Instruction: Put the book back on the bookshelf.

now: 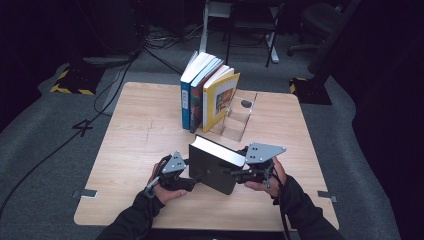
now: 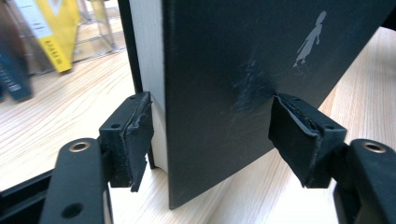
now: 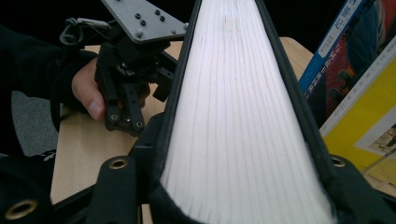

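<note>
Black book (image 1: 214, 165) upright near table (image 1: 140, 115) front edge; right gripper (image 3: 233, 196) clamped across its page block; left gripper (image 2: 210, 135) jaws apart, straddling its lower corner.

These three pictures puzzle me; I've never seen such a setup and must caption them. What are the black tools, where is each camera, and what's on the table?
A person holds a two-jaw tool in each hand. The top picture looks down from above the light wooden table. The other two come from cameras riding on each tool. The right hand-held gripper clamps a thick black hardcover book across its white page edge. The left hand-held gripper straddles that book's lower corner, one pad at the cover, the other apart. Behind stand three upright books beside a clear plastic bookstand.
</note>
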`<state>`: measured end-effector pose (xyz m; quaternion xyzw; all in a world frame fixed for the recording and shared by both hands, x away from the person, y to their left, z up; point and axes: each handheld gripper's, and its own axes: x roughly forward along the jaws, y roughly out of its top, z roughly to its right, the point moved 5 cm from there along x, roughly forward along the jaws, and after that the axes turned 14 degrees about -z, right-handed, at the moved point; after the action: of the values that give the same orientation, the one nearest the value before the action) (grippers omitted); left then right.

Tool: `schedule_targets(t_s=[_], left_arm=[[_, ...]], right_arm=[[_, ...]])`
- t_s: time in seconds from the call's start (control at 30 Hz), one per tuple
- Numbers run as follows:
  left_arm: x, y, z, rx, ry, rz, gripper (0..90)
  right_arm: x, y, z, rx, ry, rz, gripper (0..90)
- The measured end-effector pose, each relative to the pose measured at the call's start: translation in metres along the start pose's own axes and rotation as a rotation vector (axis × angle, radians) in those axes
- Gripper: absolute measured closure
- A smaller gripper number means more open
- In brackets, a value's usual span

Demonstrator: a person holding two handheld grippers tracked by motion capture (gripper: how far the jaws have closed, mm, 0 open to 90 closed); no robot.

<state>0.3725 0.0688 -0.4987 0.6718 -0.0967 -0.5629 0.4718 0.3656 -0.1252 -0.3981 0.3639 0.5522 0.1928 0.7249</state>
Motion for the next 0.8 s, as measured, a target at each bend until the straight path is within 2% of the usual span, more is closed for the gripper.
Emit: schedule_targets(t_s=[0.07, 0.1, 0.17, 0.23, 0.4, 0.47, 0.57, 0.63, 0.7, 0.8], left_arm=[[0.003, 0.003, 0.001, 0.004, -0.013, 0.002, 31.5], [0.004, 0.004, 0.001, 0.005, -0.017, 0.0, 33.5], [0.005, 0.005, 0.001, 0.009, -0.023, -0.004, 33.8], [0.005, 0.005, 0.0, 0.013, -0.022, -0.006, 33.5], [0.007, 0.005, 0.002, 0.024, -0.003, -0.038, 31.6], [0.008, 0.0, 0.002, 0.051, -0.022, -0.094, 29.8], [0.001, -0.011, -0.002, 0.037, -0.008, -0.132, 27.9], [-0.005, -0.018, -0.004, 0.036, 0.022, -0.153, 23.1], [-0.012, -0.03, -0.006, 0.04, 0.009, -0.18, 20.9], [-0.017, -0.048, -0.008, 0.057, 0.061, -0.253, 20.5]], right_arm=[[-0.002, -0.004, 0.002, 0.025, 0.01, 0.002, 46.0], [-0.001, -0.006, 0.002, 0.04, 0.031, -0.009, 44.2], [0.006, -0.009, 0.001, 0.049, 0.022, -0.042, 42.0], [0.013, -0.009, 0.0, 0.049, 0.011, -0.05, 40.5], [0.013, -0.01, 0.002, 0.074, 0.002, -0.04, 43.9], [0.011, -0.011, 0.001, 0.066, -0.022, -0.047, 48.4], [0.009, -0.012, 0.003, 0.077, -0.03, -0.045, 49.7], [0.009, -0.012, 0.004, 0.081, -0.029, -0.047, 50.1], [0.009, -0.012, 0.005, 0.083, -0.024, -0.045, 50.3], [0.008, -0.012, 0.008, 0.084, -0.017, -0.049, 50.5]])
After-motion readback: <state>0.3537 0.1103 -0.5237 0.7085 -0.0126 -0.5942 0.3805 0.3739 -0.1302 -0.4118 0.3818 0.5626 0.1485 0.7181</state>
